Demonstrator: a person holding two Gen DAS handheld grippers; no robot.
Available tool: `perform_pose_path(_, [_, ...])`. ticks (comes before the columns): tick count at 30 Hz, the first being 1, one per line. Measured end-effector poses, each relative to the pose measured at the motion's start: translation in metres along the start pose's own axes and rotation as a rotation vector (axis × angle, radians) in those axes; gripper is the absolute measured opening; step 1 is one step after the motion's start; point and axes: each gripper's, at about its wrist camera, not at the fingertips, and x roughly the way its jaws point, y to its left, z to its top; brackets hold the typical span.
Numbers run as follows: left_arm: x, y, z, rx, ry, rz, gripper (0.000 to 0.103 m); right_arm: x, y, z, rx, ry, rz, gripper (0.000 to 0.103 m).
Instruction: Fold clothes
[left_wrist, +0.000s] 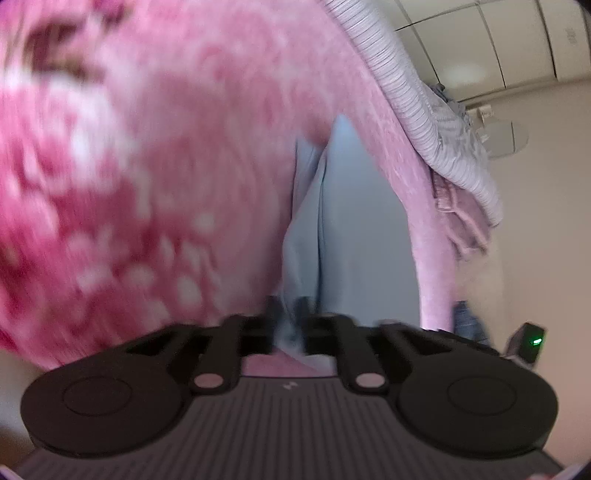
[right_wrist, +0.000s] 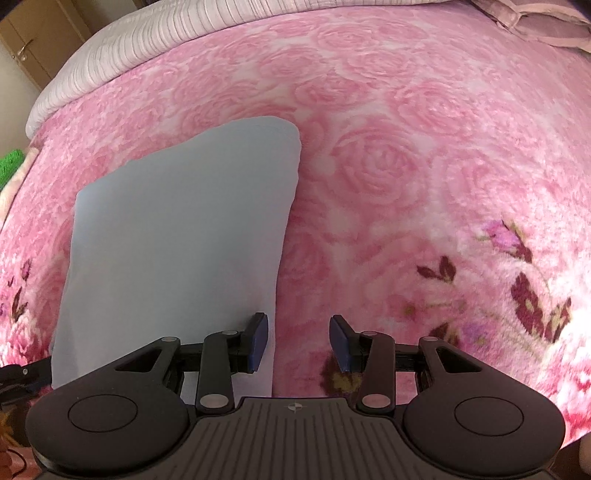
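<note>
A pink rose-patterned blanket (right_wrist: 406, 166) covers the bed, and on it lies the pale blue garment (right_wrist: 177, 236), folded into a flat rectangle. The right gripper (right_wrist: 299, 343) hovers over the garment's right edge, jaws apart and empty. The left gripper (left_wrist: 288, 325) is clamped on a bunched end of the garment (left_wrist: 332, 221).

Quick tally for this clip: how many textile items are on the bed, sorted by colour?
Light blue: 1, the folded garment, pinched by the left gripper.
Pink: 1, the rose blanket.
White ribbed: 1, the bedcover.
Mauve: 1, the cloth at the far corner.
Total: 4
</note>
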Motion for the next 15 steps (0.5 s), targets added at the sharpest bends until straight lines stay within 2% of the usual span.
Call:
perform_pose_path(4, [-0.011,-0.006,-0.001,0.070,-0.048,0.070,0.003,-0.003,0.005,-0.005,0.005,-0.017,-0.002,0.042])
perform_pose_path(5, [-0.010,-0.006,-0.004,0.089,-0.054,0.100,0.000,-0.003,0.007,-0.007,-0.002,-0.026,-0.010,0.042])
perform_pose_path(7, [-0.004,-0.004,-0.010,0.119,-0.050,0.197,0.000,-0.003,0.013,-0.012,-0.030,-0.048,-0.039,0.042])
perform_pose_path(8, [-0.001,-0.003,-0.015,0.123,-0.034,0.201,0.000,-0.002,0.017,-0.014,-0.049,-0.058,-0.057,0.042])
perform_pose_path(11, [-0.007,-0.003,-0.021,0.097,-0.021,0.145,0.000,-0.003,0.020,-0.017,-0.070,-0.077,-0.081,0.042])
perform_pose_path(15, [-0.027,-0.017,-0.019,0.135,-0.098,0.166,0.000,-0.009,0.022,-0.019,-0.080,-0.095,-0.093,0.042])
